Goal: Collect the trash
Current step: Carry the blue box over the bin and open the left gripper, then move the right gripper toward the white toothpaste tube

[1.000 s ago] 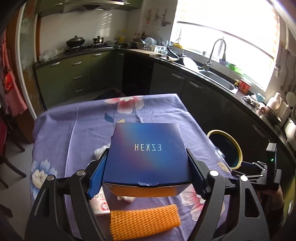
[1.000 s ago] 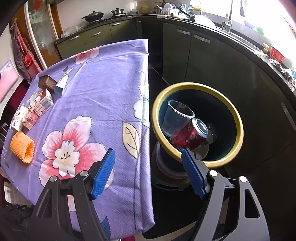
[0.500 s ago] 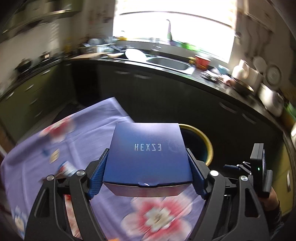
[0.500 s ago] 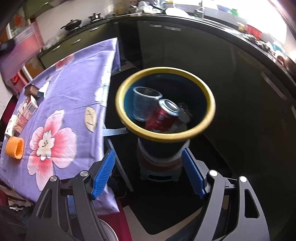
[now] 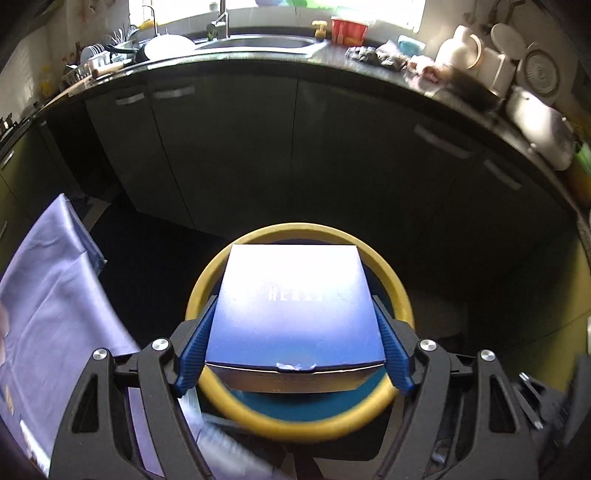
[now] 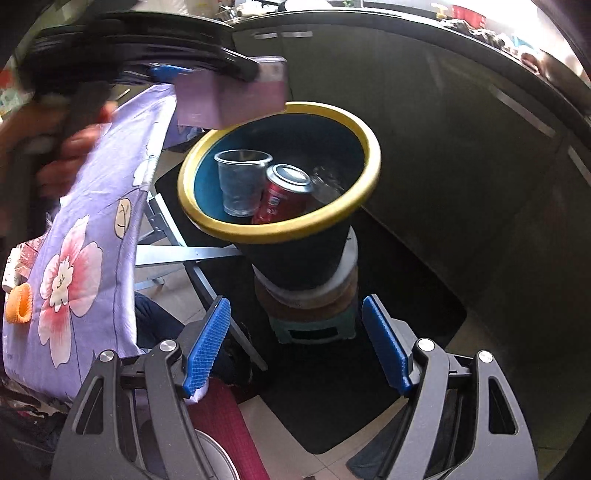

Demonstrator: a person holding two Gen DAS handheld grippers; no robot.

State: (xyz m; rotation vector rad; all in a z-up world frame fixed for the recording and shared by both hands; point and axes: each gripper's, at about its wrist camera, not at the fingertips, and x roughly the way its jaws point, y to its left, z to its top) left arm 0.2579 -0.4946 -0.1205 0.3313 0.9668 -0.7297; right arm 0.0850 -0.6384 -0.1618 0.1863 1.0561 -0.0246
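While the left gripper clamps the blue box between its blue pads, one pad on each side wall, the box sits level over the mouth of the bin; jaws stand wide, set by the box's width; faint pale lettering on the lid, washed out by glare; front flap edge slightly torn.

Left wrist view, near to far: yellow rim rings the box on all sides; teal inner wall shows at 6 o'clock below the box; purple cloth hangs at 9 o'clock; dark cabinet fronts beyond; kitchen surface at 12 o'clock carries a sink, a red cup and dish rack.

Right wrist view, near to far: right gripper has jaws spread wide with nothing between the pads, pointing down at the floor; small green stool just beyond, bearing the bin on stacked discs; inside the bin a clear plastic cup upright at 9 o'clock and a red can leaning beside it, touching; something clear behind them, cannot tell what; box appears blurred at the 11 o'clock rim, held by the other gripper with a hand behind it.

Orange foam net lies on the floral surface at 9 o'clock, well apart from the bin.
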